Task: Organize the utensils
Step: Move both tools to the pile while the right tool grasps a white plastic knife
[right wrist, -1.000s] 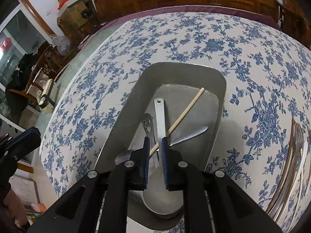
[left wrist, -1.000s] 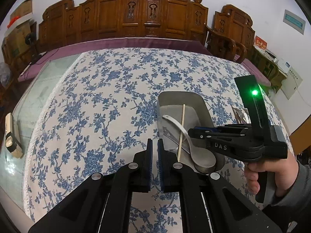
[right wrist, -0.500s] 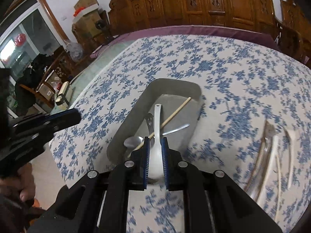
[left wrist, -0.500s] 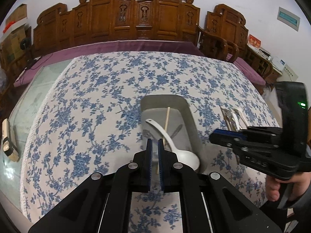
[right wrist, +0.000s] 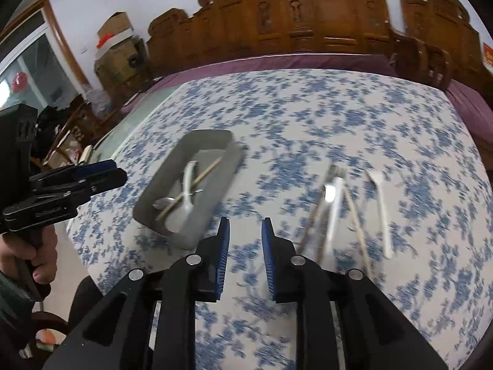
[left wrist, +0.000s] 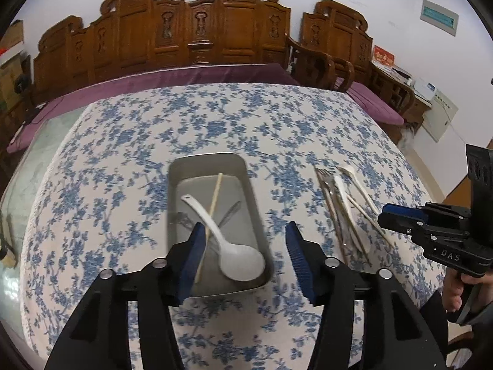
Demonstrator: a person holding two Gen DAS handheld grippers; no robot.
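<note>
Only leftward, window (right wrist: 27,74) beyond tray (right wrist: 160,194)

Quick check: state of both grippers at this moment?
Left gripper: jaws opening, nothing between them.
Right gripper: jaws opening, nothing between them.

A white spoon (left wrist: 234,252) lies in the grey tray (left wrist: 255,206) on the blue-flowered white tablecloth (left wrist: 123,160).
</note>
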